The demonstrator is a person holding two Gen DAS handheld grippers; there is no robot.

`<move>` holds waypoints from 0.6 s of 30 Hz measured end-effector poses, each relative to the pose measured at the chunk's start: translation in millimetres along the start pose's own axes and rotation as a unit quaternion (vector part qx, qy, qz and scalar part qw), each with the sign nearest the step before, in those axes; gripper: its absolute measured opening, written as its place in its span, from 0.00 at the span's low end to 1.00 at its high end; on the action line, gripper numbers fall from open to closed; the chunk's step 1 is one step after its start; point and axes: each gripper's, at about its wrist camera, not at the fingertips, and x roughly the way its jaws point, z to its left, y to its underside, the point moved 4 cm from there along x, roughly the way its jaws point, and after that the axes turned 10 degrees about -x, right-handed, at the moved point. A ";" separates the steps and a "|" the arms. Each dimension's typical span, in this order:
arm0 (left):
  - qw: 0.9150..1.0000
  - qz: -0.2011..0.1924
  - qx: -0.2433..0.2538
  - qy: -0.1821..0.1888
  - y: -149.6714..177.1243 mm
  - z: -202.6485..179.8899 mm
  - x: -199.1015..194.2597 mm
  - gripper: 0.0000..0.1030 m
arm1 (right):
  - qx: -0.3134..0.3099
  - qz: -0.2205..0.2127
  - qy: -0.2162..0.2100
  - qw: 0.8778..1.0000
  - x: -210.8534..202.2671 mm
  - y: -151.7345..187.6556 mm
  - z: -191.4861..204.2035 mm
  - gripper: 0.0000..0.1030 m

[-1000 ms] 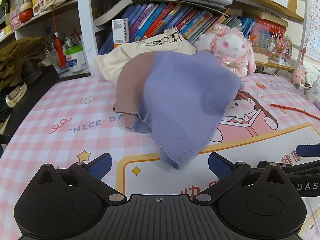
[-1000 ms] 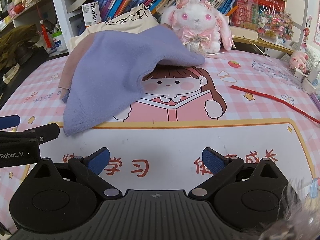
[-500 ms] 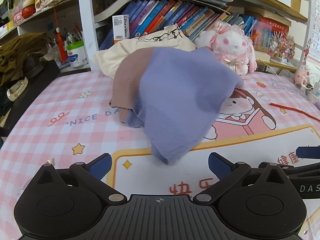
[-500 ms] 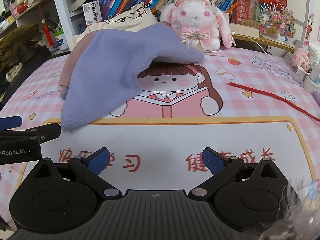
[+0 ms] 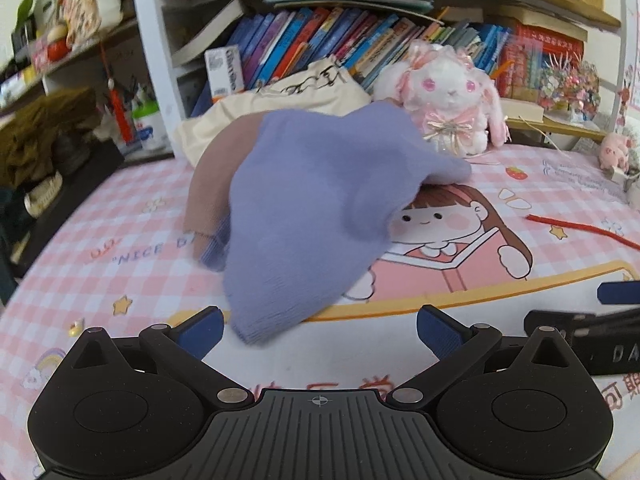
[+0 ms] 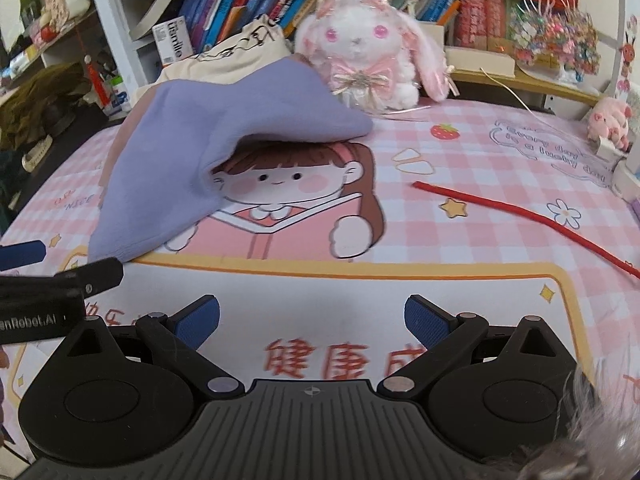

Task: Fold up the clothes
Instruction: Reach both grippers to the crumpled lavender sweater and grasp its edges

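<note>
Your left gripper [image 5: 318,326] and right gripper [image 6: 312,316] both hover with fingers spread apart, holding nothing. The purple cloth [image 5: 316,208] lies draped over a brown cloth [image 5: 212,176] on the table [image 6: 460,184], beside the plush rabbit [image 6: 364,60].

A white and pink plush rabbit [image 6: 360,52] sits at the desk's back edge, before a shelf of books [image 5: 320,40]. A red cord [image 6: 528,224] lies toward the right edge of the pink checked mat [image 6: 500,152], a small pig toy [image 6: 608,120] near the back right corner.
</note>
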 end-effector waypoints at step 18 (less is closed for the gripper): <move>0.984 -0.073 0.148 -0.064 -43.2 -85.4 62.7 1.00 | 0.147 -0.027 -0.105 0.983 20.2 -28.5 -86.9 0.96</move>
